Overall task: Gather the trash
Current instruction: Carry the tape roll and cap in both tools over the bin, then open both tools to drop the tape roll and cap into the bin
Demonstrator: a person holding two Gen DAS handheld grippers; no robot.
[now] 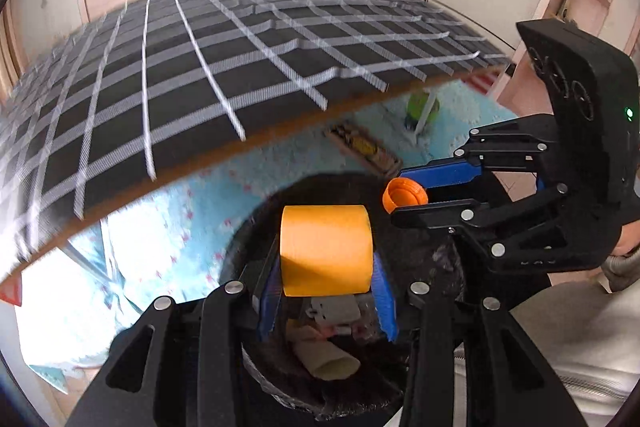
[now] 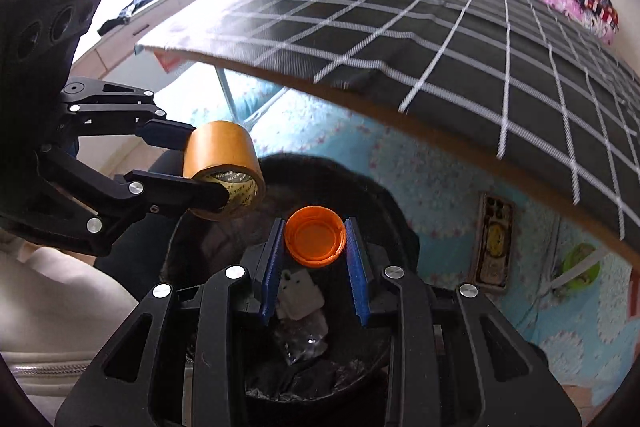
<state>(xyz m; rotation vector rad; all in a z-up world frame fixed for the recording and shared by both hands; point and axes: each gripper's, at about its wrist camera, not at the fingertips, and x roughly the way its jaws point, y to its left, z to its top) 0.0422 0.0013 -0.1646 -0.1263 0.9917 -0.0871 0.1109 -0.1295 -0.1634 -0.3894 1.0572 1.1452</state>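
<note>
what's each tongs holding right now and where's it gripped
Left tongs pinch the roll of tape across its two flat ends. Right tongs pinch the orange bottle cap by its rim.

Bin rim [image 1: 256, 223]: largely covered by both grippers in the lower centre of each view.
Bin contents [image 2: 300, 293]: only partly seen between the blue fingers [image 2: 357, 279]; the crumpled pieces cannot be identified.
Tape roll [image 1: 326, 251]: its lower edge is hidden behind the fingers [image 1: 386, 301] in the left wrist view.
Plaid cloth [image 1: 180, 75]: smeared by motion blur toward the left edge.
Flat box on the floor [image 1: 362, 147]: blurred, its print unreadable.
Green object [image 1: 422, 107]: too blurred to name.
</note>
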